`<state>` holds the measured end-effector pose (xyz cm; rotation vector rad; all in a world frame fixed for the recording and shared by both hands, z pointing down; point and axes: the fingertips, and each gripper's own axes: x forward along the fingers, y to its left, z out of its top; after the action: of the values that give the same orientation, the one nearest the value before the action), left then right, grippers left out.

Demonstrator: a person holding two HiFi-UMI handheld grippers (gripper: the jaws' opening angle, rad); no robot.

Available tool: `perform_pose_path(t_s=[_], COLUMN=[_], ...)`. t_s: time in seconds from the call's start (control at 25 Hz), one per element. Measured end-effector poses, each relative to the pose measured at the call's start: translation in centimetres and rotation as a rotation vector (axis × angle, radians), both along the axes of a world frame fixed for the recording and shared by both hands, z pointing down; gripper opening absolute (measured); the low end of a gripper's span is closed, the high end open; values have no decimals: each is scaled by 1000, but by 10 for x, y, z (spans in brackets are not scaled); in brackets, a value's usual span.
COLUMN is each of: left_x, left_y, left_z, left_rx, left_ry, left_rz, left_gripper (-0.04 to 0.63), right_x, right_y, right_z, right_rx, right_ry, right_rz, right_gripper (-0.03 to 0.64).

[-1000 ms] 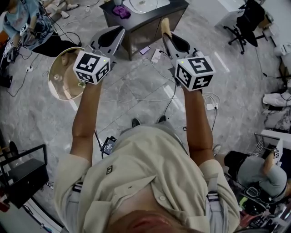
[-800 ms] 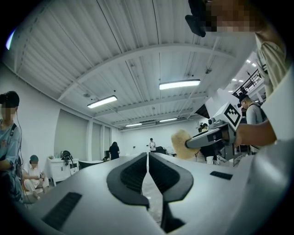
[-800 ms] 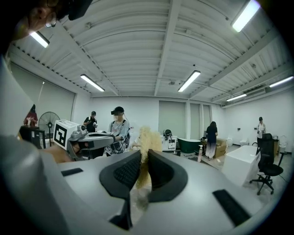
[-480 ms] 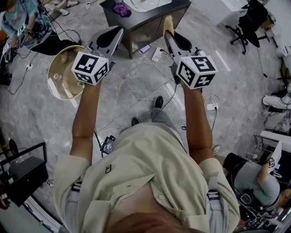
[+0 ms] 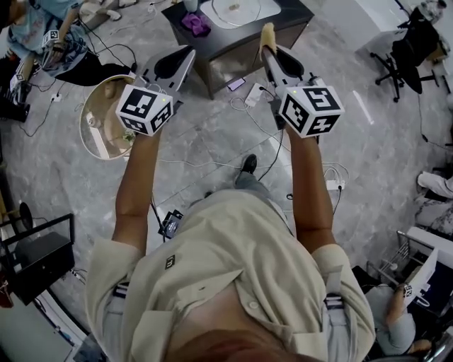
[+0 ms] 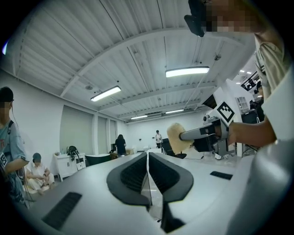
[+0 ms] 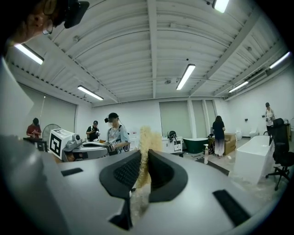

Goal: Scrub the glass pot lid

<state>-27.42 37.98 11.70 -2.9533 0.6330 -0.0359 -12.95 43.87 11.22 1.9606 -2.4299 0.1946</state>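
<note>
A round glass pot lid with a tan rim hangs beside the marker cube at the left of the head view. Its thin edge runs between the closed jaws of my left gripper, which is shut on it. My right gripper is raised at about the same height and is shut on a tan sponge. The sponge sticks up between that gripper's jaws. Sponge and lid are apart. The left gripper view shows the sponge off to the right.
A dark table stands ahead with a purple cloth and a white round dish on it. Cables and a power strip lie on the grey floor. People sit at the far left. An office chair stands at the right.
The person has stepped toward the dark table, which shows more fully now. Both grippers keep their hold and stay raised side by side.
</note>
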Motion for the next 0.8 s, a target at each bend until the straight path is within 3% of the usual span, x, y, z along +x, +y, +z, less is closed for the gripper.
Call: perform_pose_path(t_s=[0.28,0.8], left_x=[86,190], left_y=[-50,-119], left_z=[6,19], left_rx=[-11,-33], left_ry=[-24,-33], left_rz=[-42,-101], left_gripper=[25,25], right_x=[90,192], right_y=[-59,-141], right_z=[6,15], right_rx=[-9,-53], right_ry=[-14,6], right_rz=[-42,-124], right_gripper=[43,43])
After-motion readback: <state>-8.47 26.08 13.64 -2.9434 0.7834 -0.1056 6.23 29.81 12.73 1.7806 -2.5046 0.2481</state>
